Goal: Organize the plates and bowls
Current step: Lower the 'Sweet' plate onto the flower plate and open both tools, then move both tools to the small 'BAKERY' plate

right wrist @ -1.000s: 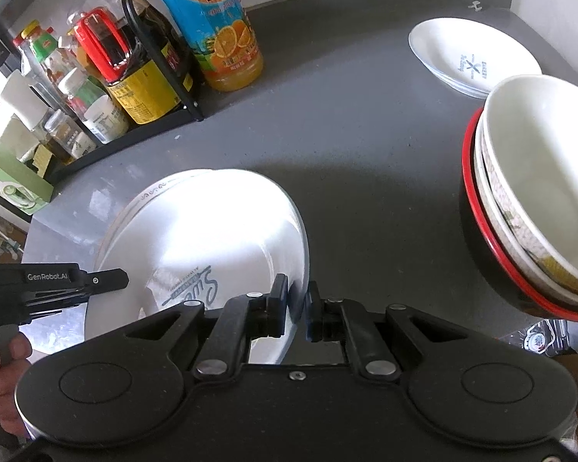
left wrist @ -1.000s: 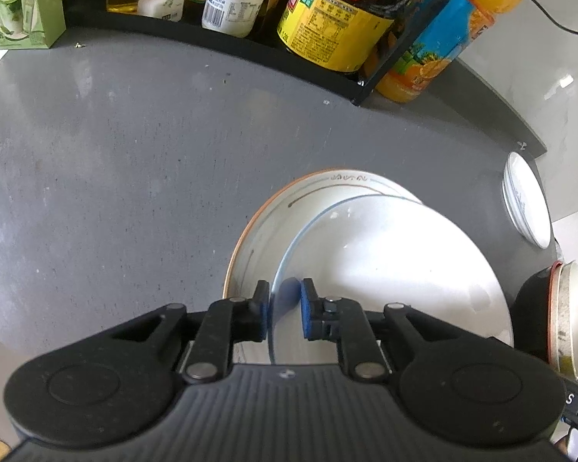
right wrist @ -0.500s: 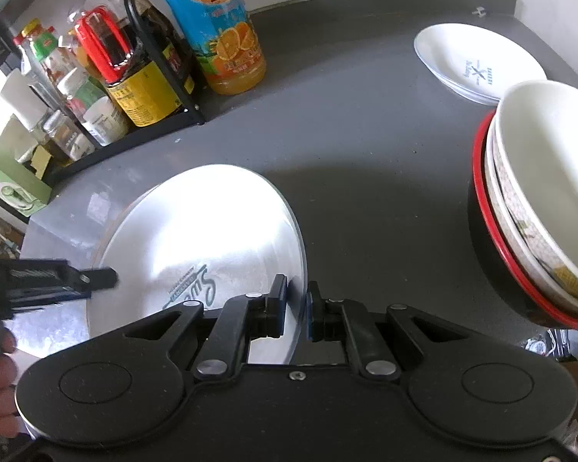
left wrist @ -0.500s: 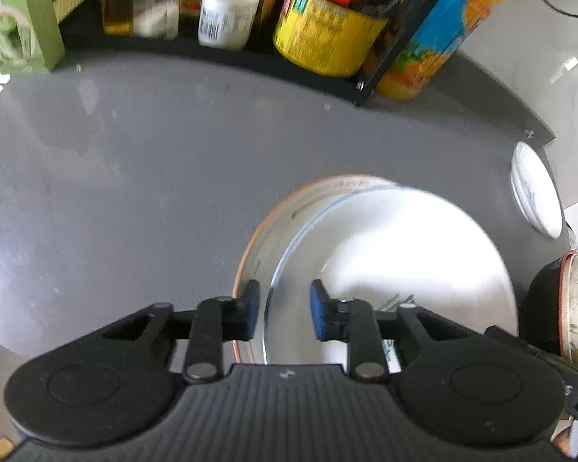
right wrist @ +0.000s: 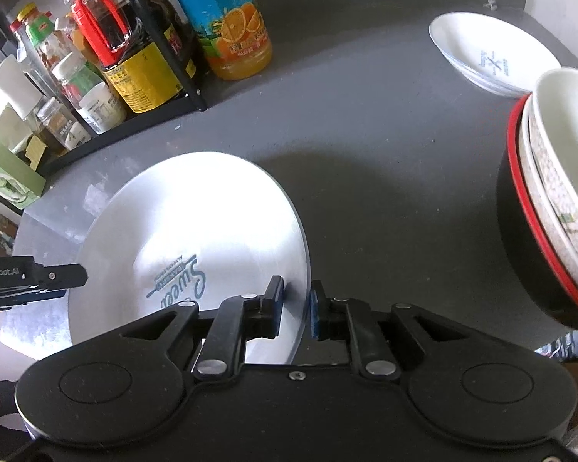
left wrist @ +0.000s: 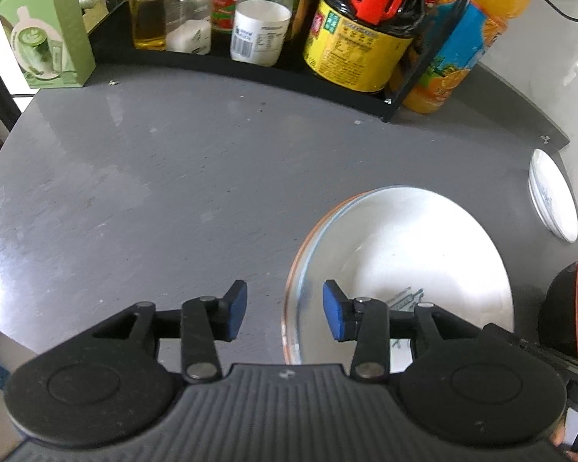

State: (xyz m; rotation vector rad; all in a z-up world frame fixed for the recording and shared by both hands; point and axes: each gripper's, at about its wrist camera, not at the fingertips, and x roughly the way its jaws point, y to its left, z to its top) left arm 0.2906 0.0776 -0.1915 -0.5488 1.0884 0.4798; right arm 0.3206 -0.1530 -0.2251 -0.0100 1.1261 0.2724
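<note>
A white plate (left wrist: 404, 254) (right wrist: 196, 231) with a blue printed word lies flat on an orange-rimmed plate (left wrist: 320, 213) on the grey counter. My left gripper (left wrist: 284, 312) is open, its blue pads spread wide to either side of the plate's near-left rim, touching nothing. It also shows at the left edge of the right wrist view, as the left gripper (right wrist: 34, 277). My right gripper (right wrist: 296, 310) is shut on the white plate's right rim. A stack of bowls (right wrist: 551, 211) (left wrist: 574, 308), a black red-rimmed one at the bottom, stands to the right.
A small white dish (right wrist: 493, 57) (left wrist: 555, 196) sits at the back right near the counter's corner. A black rack of bottles and jars (left wrist: 350, 38), an orange juice bottle (right wrist: 231, 27) and a green box (left wrist: 42, 27) line the back. Bare grey counter (left wrist: 154, 192) spreads left of the plates.
My left gripper has opened, let go of the white plate's rim and shifted left. The plate has settled lower onto the orange-rimmed plate. My right gripper still grips the rim.
</note>
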